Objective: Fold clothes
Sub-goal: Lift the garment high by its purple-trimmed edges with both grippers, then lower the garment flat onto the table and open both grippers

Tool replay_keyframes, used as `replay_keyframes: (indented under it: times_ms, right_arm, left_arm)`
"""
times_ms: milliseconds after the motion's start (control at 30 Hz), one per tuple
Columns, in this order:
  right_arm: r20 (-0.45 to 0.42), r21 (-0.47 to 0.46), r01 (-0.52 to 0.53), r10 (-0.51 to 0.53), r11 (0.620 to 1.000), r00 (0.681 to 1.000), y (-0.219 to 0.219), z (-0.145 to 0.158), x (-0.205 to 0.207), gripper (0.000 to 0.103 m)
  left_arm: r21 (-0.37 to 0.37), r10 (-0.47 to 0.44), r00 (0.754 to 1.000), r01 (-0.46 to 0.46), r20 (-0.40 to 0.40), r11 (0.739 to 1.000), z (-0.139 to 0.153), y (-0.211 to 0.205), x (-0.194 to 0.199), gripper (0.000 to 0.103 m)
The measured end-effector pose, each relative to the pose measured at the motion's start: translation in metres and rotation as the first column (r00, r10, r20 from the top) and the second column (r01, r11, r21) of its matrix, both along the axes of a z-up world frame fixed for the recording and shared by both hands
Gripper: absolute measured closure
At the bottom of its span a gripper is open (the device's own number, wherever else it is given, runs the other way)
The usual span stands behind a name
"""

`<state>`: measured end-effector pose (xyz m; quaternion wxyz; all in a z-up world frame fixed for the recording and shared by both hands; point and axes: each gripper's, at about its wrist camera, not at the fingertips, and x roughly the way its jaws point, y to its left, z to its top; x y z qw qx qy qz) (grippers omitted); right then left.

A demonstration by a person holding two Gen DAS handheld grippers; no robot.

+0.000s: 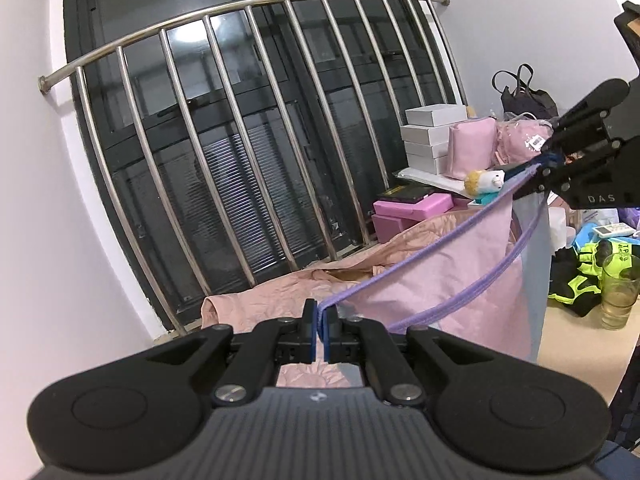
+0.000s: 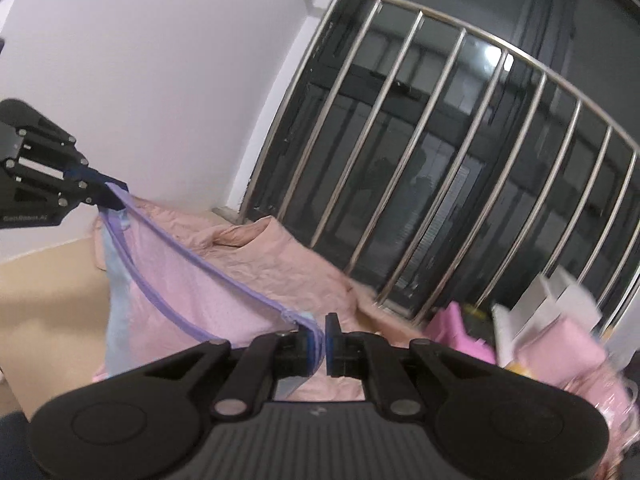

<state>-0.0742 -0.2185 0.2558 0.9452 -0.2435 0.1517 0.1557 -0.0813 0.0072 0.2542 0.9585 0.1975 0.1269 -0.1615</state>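
both grippers, right gripper (image 1: 538,170) lettered "das", left gripper (image 1: 320,330), pinch garment (image 1: 460,280)

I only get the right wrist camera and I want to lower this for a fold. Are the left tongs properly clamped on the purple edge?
Observer: Yes. The left wrist view shows the left tongs shut on the purple edge of the pink garment.
Operator: Is there anything on the right I might knock over?
Observer: A glass with some drink in it stands at the far right, past the hanging garment.
Operator: Anything next to it?
Observer: A neon yellow and black item, possibly gloves, lies just left of the glass.
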Motion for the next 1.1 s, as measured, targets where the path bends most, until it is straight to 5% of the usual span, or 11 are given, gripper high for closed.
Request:
replay_keyframes:
  times_ms: [267, 433, 567, 700, 867, 933, 1000, 1100]
  right_arm:
    - [-0.013, -0.081, 0.000, -0.001, 0.997, 1.000, 0.017, 0.003, 0.052, 0.094]
    - [-0.046, -0.150, 0.006, -0.013, 0.989, 0.999, 0.035, 0.000, 0.115, 0.094]
    - [0.014, -0.159, 0.064, -0.063, 0.985, 0.998, 0.048, 0.010, 0.191, 0.094]
    - [0.236, -0.096, 0.147, -0.120, 0.985, 0.964, 0.059, 0.048, 0.236, 0.094]
    - [0.544, 0.001, 0.152, -0.128, 0.988, 0.829, 0.066, 0.106, 0.206, 0.094]
    - [0.535, 0.005, 0.138, -0.119, 0.990, 0.837, 0.061, 0.099, 0.189, 0.093]
    - [0.512, 0.007, 0.124, -0.110, 0.992, 0.852, 0.055, 0.087, 0.173, 0.093]
    - [0.478, 0.010, 0.103, -0.095, 0.995, 0.873, 0.046, 0.070, 0.149, 0.089]
  left_arm:
    - [0.027, 0.046, 0.999, -0.046, 0.000, 0.999, 0.023, 0.002, 0.050, 0.100]
    - [0.056, 0.108, 0.994, -0.109, 0.026, 0.993, 0.033, 0.007, 0.127, 0.100]
    - [0.008, 0.166, 0.983, -0.167, 0.074, 0.986, 0.049, 0.015, 0.195, 0.095]
    - [-0.113, 0.216, 0.959, -0.198, 0.185, 0.974, 0.085, 0.026, 0.242, 0.094]
    - [-0.200, 0.214, 0.852, -0.132, 0.478, 0.971, 0.149, 0.041, 0.203, 0.092]
    - [-0.191, 0.192, 0.810, -0.100, 0.555, 0.976, 0.155, 0.042, 0.172, 0.086]
    - [-0.162, 0.166, 0.799, -0.087, 0.578, 0.983, 0.149, 0.041, 0.149, 0.083]
    - [-0.093, 0.115, 0.819, -0.075, 0.562, 0.993, 0.117, 0.033, 0.120, 0.083]
